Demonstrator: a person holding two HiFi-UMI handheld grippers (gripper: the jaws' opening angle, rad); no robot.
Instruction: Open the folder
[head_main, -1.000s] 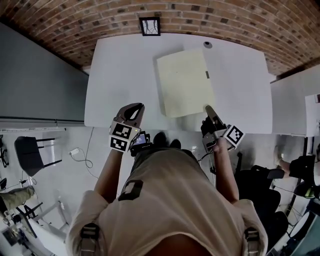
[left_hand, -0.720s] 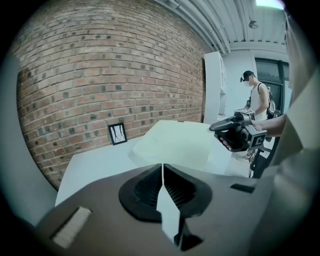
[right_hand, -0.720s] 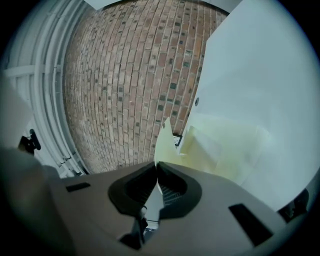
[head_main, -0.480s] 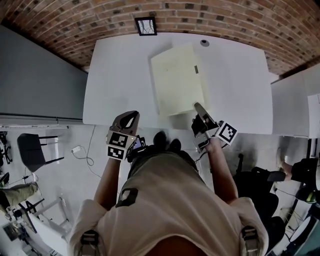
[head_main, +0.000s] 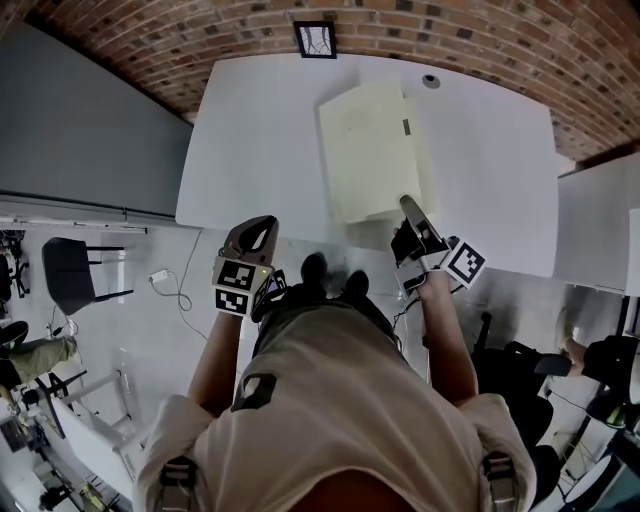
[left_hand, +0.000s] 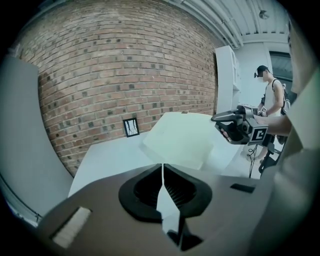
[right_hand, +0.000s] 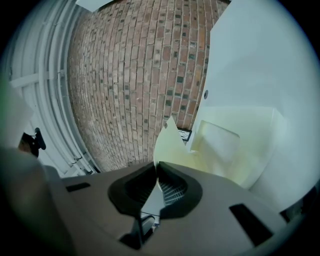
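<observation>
Head view first: a pale yellow card folder (head_main: 370, 150) lies flat on the white rectangular table (head_main: 260, 130), toward 12 o'clock from my body. My right gripper (head_main: 410, 207) sits at the folder's 5 o'clock corner, nose on the near edge. I judge that corner is chosen because it is the free one, away from the spine, where the cover peels most easily. My left gripper (head_main: 258, 224) hangs at about 7 o'clock from the folder, well apart from it and just off the table's near edge. I read that as keeping it out of the cover's swing, ready to steady the folder if it slides.

Left gripper view: the jaws are pressed together along a thin seam with nothing between them. The folder (left_hand: 180, 140) lies beyond the tips toward 12 o'clock, untouched, and the right gripper (left_hand: 220, 119) shows at 2 o'clock by its corner.

Right gripper view: the jaws are closed tight, and the pale yellow cover's corner (right_hand: 170, 140) rises straight out of their seam, so I take it as pinched between the pads. The rest of the folder (right_hand: 235, 150) spreads away toward 2 o'clock on the table, with the inside face starting to show. Opening is only begun, I judge; the cover needs carrying up and over.
</observation>
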